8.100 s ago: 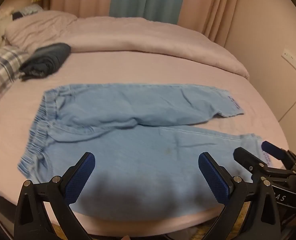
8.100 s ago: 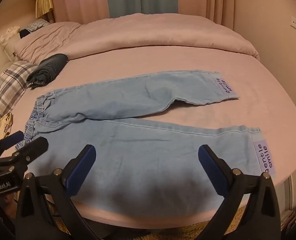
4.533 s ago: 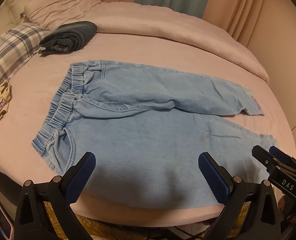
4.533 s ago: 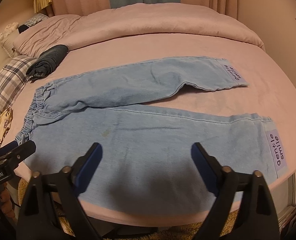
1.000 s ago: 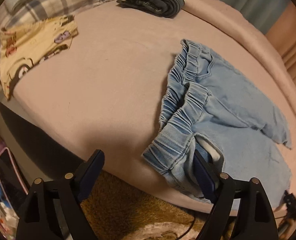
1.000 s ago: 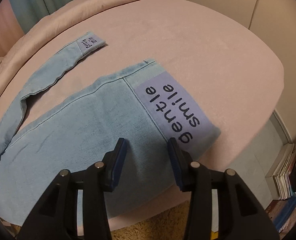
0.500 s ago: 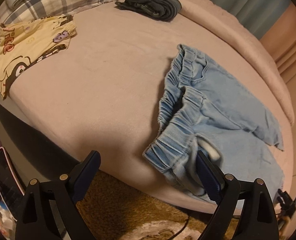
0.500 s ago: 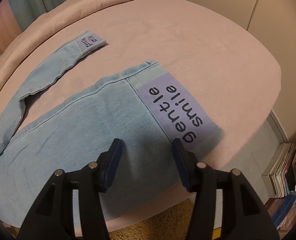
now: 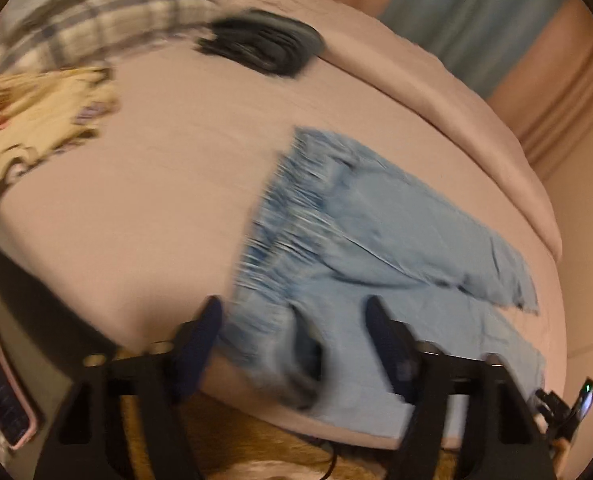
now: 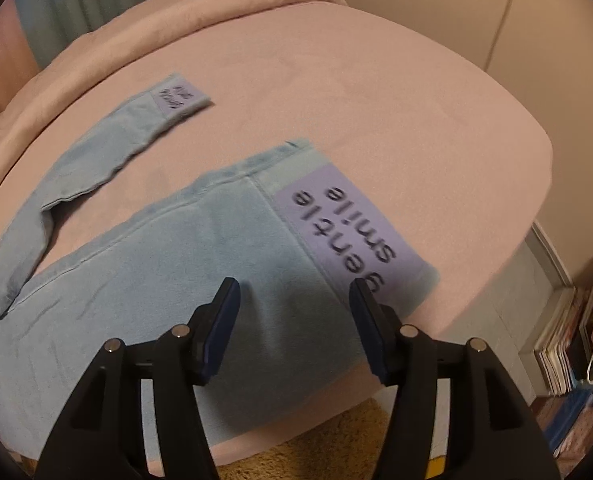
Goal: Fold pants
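- Pants (image 9: 376, 240), light blue denim, lie flat on the pink bed (image 9: 156, 200), waistband toward the left gripper, leg ends toward the right gripper; the near leg runs along the bed's front edge.
- Left gripper (image 9: 292, 336) sits over the near waistband corner (image 9: 264, 332); its jaws have just been closing, with the gathered elastic corner between them. The view is motion-blurred, so I cannot tell whether the pads (image 9: 200, 332) already press on the cloth.
- Right gripper (image 10: 294, 320) hangs above the near leg's hem end; its jaws have just been opening a bit and stand apart, with the denim under the gap and no pinch visible, so it reads as released.
- Lilac "gentle smile" patch (image 10: 348, 232) lies on the near leg's cuff, just beside the right gripper's right finger.
- Far leg (image 10: 108, 148) lies angled away from the near one with bare sheet between; its small lilac patch (image 10: 176, 96) is at the tip.
- Rolled pink duvet (image 10: 216, 4) lies along the far side of the bed.
- Dark folded garment (image 9: 264, 46) sits near the duvet, well apart from the pants.
- Plaid cloth (image 9: 108, 12) and yellow printed cloth (image 9: 32, 120) sit at the bed's left end.
- Phone (image 9: 0, 396) in a pink case sits at the lower left, off the bed.
- Stack of books (image 10: 568, 344) stands on the floor right of the bed.
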Demonstrator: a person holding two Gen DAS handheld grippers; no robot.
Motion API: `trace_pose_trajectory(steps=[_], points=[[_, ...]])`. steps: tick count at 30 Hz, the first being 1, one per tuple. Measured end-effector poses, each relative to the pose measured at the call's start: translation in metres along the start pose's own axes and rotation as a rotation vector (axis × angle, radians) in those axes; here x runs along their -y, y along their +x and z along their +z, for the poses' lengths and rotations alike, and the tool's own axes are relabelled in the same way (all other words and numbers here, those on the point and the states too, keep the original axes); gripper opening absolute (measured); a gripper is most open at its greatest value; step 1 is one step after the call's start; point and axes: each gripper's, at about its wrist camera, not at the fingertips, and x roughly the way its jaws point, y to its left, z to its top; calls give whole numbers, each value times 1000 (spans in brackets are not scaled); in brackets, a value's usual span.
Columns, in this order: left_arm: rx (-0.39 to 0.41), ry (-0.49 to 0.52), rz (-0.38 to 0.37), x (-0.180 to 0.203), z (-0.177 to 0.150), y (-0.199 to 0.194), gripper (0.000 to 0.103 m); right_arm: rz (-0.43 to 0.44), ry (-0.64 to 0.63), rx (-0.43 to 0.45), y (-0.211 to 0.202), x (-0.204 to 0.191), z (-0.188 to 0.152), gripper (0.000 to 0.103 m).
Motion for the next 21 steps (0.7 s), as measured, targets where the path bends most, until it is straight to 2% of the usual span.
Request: trace_pose_trajectory(steps=[2,6,7,11,14,17,20,21], points=[[-28,44,-35,17,-2,9,52,-12,17,-13,1,8,-5,57],[-73,117,-77,47,-6,33,51,-5,35,-19,1,18,-12,57],[-88,124,-74,51,-6,43,51,-6,38,-19,0,19,-14,57],[-141,183,23,61,-17,84,51,-27,26,-8,-4,8,-11,61],[-104,243,71,68,-23,93,51,55,23,13,-16,-13,6,61],[-98,234,83,71,-25,96,53,141,-20,48,-30,-55,38,70],[-90,204,64,69,-24,97,55,271,-65,75,-35,-118,77,84],[-87,193,56,68,-24,97,55,326,-69,68,-30,-144,91,85]])
